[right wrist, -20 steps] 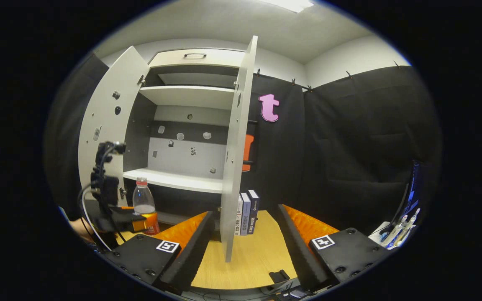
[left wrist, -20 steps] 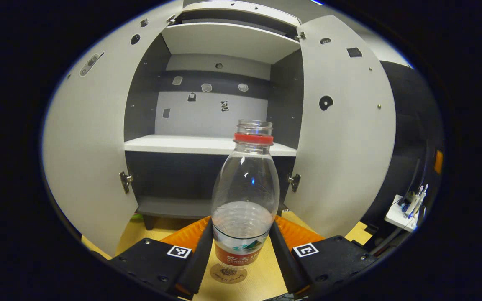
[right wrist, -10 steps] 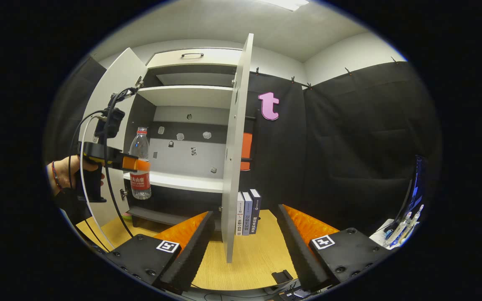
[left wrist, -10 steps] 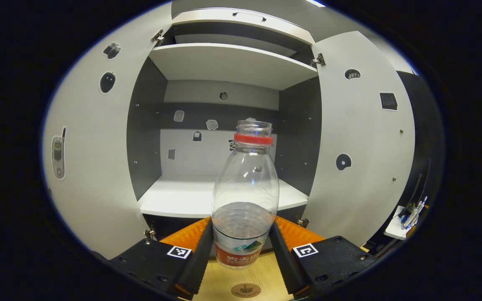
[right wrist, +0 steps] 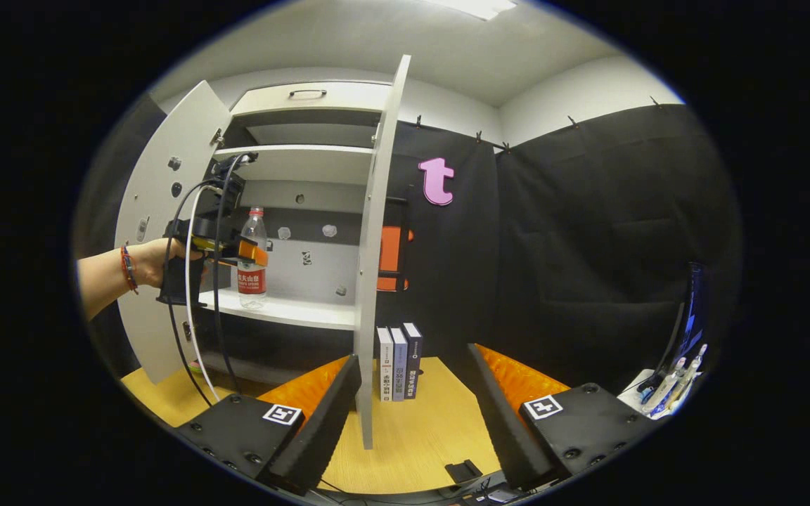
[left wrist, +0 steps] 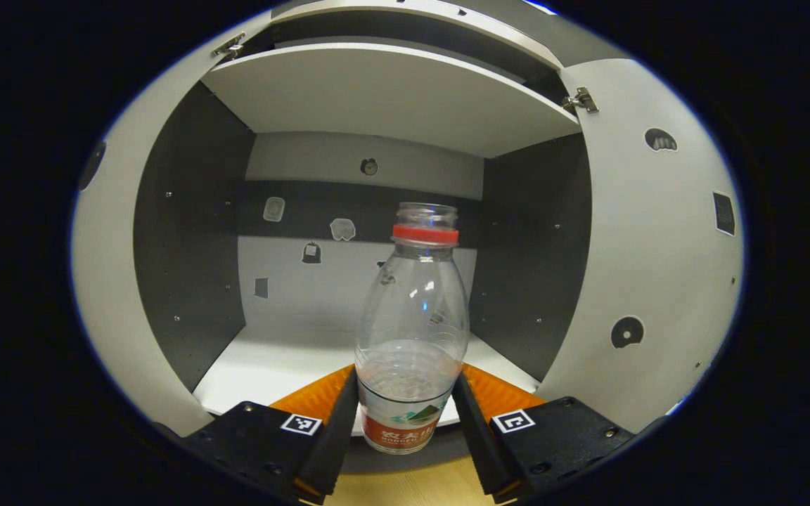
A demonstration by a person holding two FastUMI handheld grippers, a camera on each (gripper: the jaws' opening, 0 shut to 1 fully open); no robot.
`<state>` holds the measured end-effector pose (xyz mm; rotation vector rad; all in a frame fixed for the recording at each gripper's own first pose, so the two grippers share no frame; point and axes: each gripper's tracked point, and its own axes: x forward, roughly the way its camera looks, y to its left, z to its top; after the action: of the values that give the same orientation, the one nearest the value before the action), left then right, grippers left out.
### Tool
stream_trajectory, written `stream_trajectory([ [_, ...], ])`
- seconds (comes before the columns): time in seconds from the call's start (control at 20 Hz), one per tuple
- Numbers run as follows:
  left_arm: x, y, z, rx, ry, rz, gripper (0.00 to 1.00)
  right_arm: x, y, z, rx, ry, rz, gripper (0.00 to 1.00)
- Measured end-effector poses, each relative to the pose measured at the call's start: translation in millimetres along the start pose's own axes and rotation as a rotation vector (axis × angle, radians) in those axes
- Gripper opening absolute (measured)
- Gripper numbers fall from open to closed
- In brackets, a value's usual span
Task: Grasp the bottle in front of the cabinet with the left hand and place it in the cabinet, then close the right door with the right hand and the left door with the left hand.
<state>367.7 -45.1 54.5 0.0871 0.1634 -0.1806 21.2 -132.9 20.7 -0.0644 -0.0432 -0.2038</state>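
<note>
Left tongs [left wrist: 405, 422] grip bottle [left wrist: 410, 337]; right tongs [right wrist: 415, 414] face books [right wrist: 398, 362].

bottle: one [left wrist: 410, 330], with a red neck ring and a red label
cabinet: one [right wrist: 299, 98]
cabinet doors: two, the left door [right wrist: 159, 232] and the right door [right wrist: 374, 246], both open
white shelves in the cabinet: two, a lower shelf [left wrist: 275, 365] and an upper shelf [left wrist: 384, 95]
books: three [right wrist: 396, 351], standing upright side by side on the table [right wrist: 412, 436]
grippers: two, the left gripper [left wrist: 405, 429] and the right gripper [right wrist: 415, 414]
hand of the person: one [right wrist: 159, 260]
</note>
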Motion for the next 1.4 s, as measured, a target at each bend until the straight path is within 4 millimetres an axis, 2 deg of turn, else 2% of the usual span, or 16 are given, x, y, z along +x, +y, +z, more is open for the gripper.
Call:
stream_trajectory([
  [0.15, 28.8, 6.5, -4.1, 0.006, 0.028, 0.013, 0.74, 6.4, -11.9, -4.9, 0.004, 0.017, -0.031, 0.98],
  [0.35, 54.0, 8.9, -16.8, -0.007, 0.067, 0.013, 0.75, 11.3, -24.9, -6.2, -0.019, 0.022, -0.061, 0.98],
  [0.55, 64.2, 7.8, -22.4, -0.019, 0.080, 0.014, 0.74, 17.5, -30.7, -11.2, -0.012, 0.039, -0.074, 0.99],
  [0.6, 64.7, 7.6, -22.1, -0.012, 0.084, 0.014, 0.77, 19.4, -31.0, -10.8, -0.008, 0.039, -0.074, 0.99],
  [0.75, 63.1, 5.8, -21.9, -0.005, 0.089, 0.018, 0.80, 21.4, -32.5, -12.7, -0.001, 0.044, -0.077, 0.98],
  [0.85, 59.7, 6.5, -22.4, -0.008, 0.087, 0.026, 0.87, 22.4, -32.0, -13.5, 0.006, 0.043, -0.076, 0.98],
  [0.9, 58.9, 7.2, -21.1, -0.007, 0.085, 0.030, 0.94, 23.2, -32.0, -12.8, 0.009, 0.042, -0.076, 0.98],
  [1.0, 56.8, 6.0, -18.6, -0.004, 0.080, 0.032, 0.95, 23.9, -33.5, -10.5, 0.009, 0.037, -0.078, 0.98],
  [1.2, 37.8, 2.8, -5.1, 0.017, 0.050, 0.027, 0.95, 24.3, -33.3, -6.6, 0.021, 0.027, -0.075, 0.98],
  [1.4, 8.5, 1.5, 9.6, -0.002, 0.012, 0.032, 0.95, 21.1, -32.7, 1.3, 0.016, 0.009, -0.067, 0.98],
])
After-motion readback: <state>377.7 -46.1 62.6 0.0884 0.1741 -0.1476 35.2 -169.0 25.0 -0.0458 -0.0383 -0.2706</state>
